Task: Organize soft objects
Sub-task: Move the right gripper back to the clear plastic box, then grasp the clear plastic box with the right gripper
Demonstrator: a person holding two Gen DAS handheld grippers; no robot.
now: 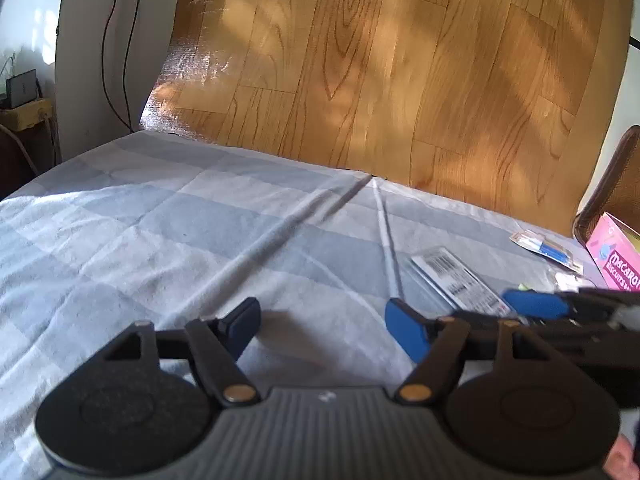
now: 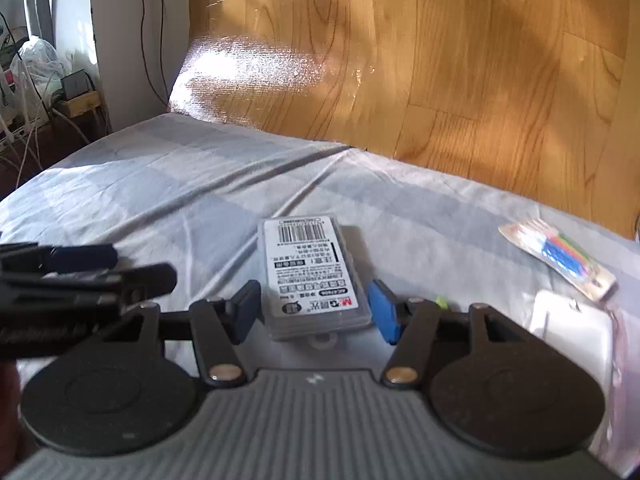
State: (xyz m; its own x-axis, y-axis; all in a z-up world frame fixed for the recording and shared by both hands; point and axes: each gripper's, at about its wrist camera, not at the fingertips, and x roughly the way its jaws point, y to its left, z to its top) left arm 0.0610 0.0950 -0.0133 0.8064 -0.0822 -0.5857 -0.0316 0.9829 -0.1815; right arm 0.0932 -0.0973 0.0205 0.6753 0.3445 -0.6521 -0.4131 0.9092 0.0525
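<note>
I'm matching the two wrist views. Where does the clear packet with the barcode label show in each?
Left wrist: clear packet at lower right, beyond the left gripper.
Right wrist: clear packet at centre, between the open right gripper fingers.
Shared landmark: pen pack on the checked cloth.

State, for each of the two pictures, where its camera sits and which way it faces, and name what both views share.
Left wrist: on the left hand-held gripper, open over bare checked bedsheet, facing the wood-grain backdrop; right hand-held gripper intrudes at right.
Right wrist: on the right hand-held gripper, open astride a clear barcode-labelled case; left hand-held gripper intrudes at left.
Shared: sheet, backdrop, case, blue-pen blister pack.
</note>
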